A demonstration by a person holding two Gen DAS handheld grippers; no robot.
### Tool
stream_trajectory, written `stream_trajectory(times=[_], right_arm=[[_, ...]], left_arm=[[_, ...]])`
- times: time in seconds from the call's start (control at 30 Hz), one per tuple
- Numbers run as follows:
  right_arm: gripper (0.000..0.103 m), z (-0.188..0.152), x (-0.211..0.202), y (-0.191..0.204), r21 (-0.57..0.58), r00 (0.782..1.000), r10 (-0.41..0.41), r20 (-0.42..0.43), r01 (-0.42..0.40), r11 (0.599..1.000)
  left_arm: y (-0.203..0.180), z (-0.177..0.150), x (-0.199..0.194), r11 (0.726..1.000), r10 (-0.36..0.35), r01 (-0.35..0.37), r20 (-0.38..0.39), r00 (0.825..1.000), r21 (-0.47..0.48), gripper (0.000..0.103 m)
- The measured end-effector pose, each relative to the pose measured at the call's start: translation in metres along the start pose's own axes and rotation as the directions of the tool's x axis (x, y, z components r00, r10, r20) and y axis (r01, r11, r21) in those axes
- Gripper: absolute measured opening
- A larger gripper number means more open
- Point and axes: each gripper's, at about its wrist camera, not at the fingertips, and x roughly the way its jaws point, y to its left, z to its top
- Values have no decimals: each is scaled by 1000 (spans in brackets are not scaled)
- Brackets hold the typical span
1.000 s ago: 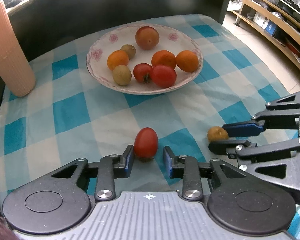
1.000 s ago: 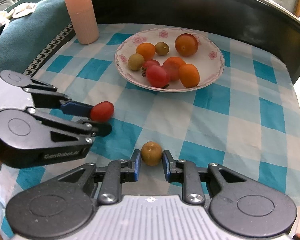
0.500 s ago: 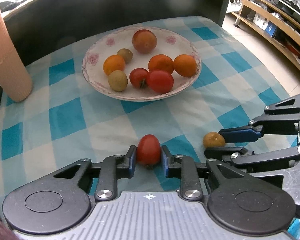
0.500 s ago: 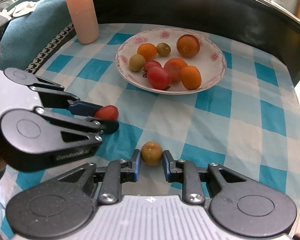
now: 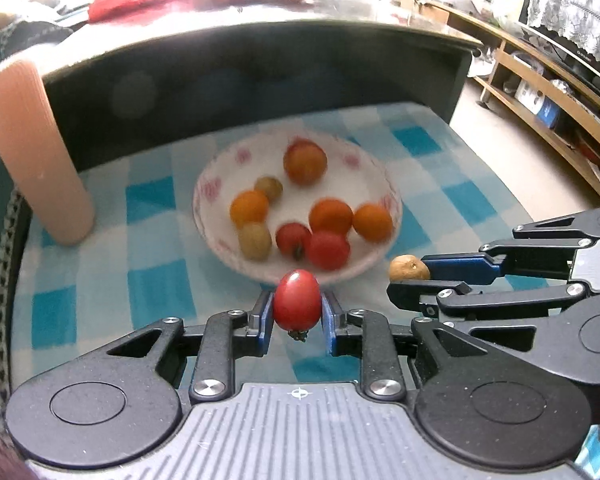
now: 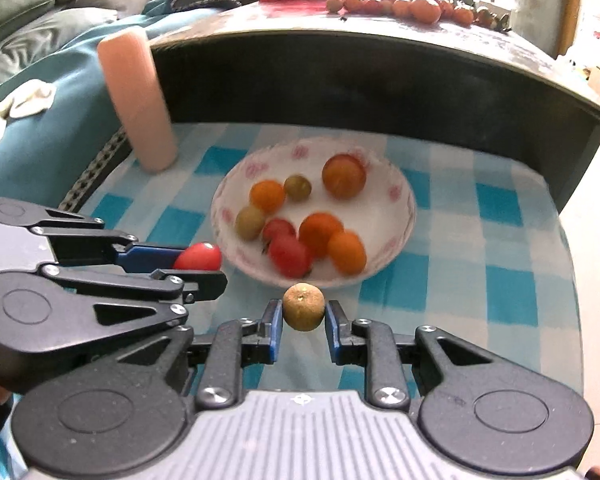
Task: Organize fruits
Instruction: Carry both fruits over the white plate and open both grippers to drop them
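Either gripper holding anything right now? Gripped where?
Both. Left gripper pinches the red tomato across its sides, stem down. Right gripper pinches the brown fruit across its sides.

A glossy, smooth red tomato (image 5: 297,306) contrasts with the dull, rough-skinned brown fruit (image 6: 303,307). The plate (image 5: 394,204) looks like glazed ceramic; the checked cloth (image 5: 100,276) is soft and matt. Matt black plastic fingers (image 5: 260,316) carry shiny metal screws (image 5: 210,387).

Bright daylight from the far side blows out the background; plate (image 5: 394,216) and cloth (image 6: 504,292) are motion-blurred, edges bowed by fisheye.
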Motion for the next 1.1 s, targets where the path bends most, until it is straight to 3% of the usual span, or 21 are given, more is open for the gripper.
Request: stream_trajectory(times=[0.47, 1.1], right_arm=[[40, 41, 33, -12, 4, 997, -58, 58, 58, 998], [40, 56, 64, -24, 18, 996, -53, 72, 52, 998]], left_arm=[[17, 42, 31, 998, 34, -33, 9, 999, -52, 31], [24, 47, 50, 996, 58, -59, -11, 998, -67, 33]])
